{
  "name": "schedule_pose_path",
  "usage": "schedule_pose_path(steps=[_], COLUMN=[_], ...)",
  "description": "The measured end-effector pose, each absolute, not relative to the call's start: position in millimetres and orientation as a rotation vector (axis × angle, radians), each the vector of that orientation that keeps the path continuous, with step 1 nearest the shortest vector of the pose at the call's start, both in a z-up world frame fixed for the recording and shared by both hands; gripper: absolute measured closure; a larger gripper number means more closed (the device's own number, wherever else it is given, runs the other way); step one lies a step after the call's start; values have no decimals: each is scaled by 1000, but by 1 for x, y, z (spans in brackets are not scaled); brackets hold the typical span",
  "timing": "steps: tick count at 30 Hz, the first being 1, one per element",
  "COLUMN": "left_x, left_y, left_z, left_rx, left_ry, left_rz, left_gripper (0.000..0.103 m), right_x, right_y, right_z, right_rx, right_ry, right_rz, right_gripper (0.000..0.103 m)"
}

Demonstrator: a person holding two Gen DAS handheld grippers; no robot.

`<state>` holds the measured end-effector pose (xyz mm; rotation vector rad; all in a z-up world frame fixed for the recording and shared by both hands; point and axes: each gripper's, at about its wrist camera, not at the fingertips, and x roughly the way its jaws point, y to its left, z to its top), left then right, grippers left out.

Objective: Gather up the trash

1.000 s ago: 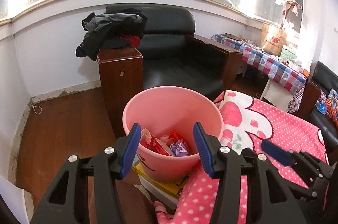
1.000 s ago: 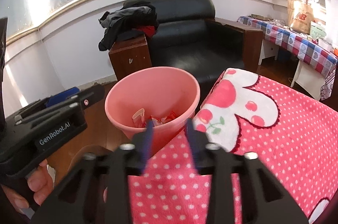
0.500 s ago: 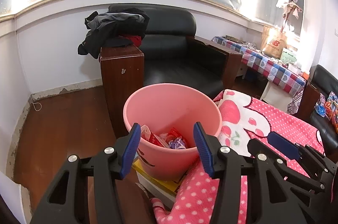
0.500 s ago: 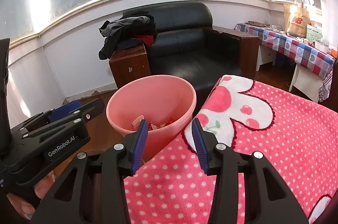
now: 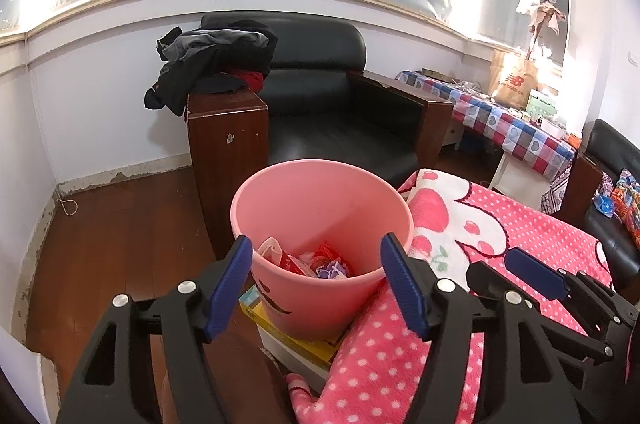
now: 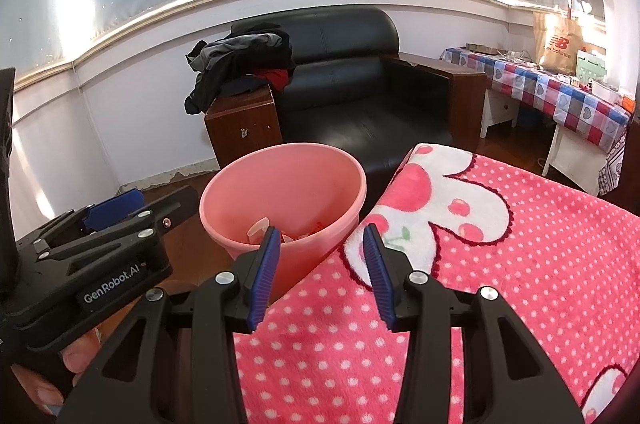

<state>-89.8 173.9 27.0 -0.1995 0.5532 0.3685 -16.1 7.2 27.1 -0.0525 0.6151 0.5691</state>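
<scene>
Left wrist view first: our left gripper (image 5: 316,280) hangs with its blue pads spread wide and nothing between them, just short of the pink bin (image 5: 320,224) at twelve o'clock. We see the bin upright on a yellow box (image 5: 296,338), round and glossy, a dark smiley mark on its side. Its trash (image 5: 316,262) lies at the bottom: red wrappers, a pale packet, a purple scrap. At three o'clock, touching the bin, lies the pink polka-dot blanket (image 5: 540,244). On the right wrist view, our right gripper (image 6: 320,264) gapes too, empty, over the blanket's edge beside the bin (image 6: 288,192).
</scene>
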Motion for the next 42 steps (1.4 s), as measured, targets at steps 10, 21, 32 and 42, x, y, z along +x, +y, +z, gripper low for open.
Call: schedule_pose_path(steps=[10, 21, 32, 42], left_x=[-86, -87, -87, -85], left_y=[175, 173, 169, 169], left_z=[24, 23, 22, 23], left_rx=[-211, -214, -205, -202], left_ry=[583, 577, 577, 575], left_rz=[369, 354, 349, 346], left_gripper=[36, 37, 38, 40], right_x=[-18, -19, -18, -16], right_y=[6, 5, 5, 4], right_z=[26, 24, 24, 24], right_rx=[-57, -67, -73, -73], right_ry=[615, 615, 615, 620], right_rz=[557, 541, 531, 525], right_gripper=[59, 59, 59, 59])
